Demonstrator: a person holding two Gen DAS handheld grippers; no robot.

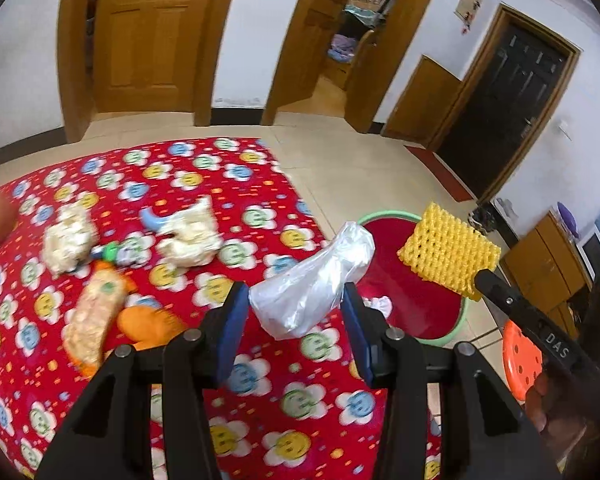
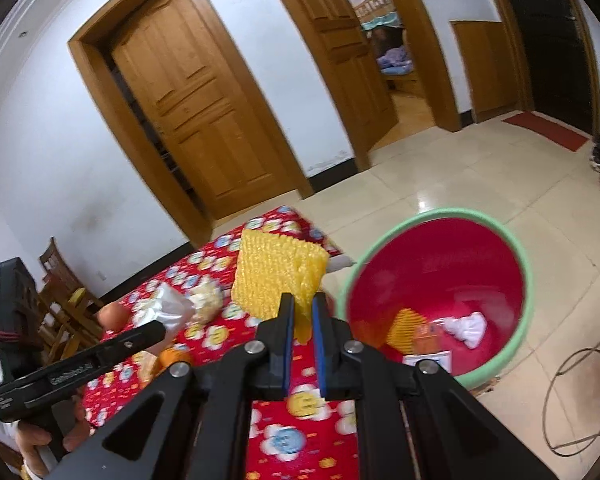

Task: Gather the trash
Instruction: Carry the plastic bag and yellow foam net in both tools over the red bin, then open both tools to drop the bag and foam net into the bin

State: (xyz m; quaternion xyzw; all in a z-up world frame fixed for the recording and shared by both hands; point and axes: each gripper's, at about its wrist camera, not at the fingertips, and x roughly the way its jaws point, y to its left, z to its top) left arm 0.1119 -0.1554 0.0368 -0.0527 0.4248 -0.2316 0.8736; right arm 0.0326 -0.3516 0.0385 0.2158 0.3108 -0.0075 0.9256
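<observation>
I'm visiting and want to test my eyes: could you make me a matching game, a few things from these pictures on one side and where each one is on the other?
Things:
1. yellow foam net
2. clear plastic bag
3. white tissue
4. orange stool

Places:
A. lying in the red basin
B. pinched in the right gripper
C. standing on the floor by the table
D. between the fingers of the left gripper

Pairs: 1-B, 2-D, 3-A, 4-C
</observation>
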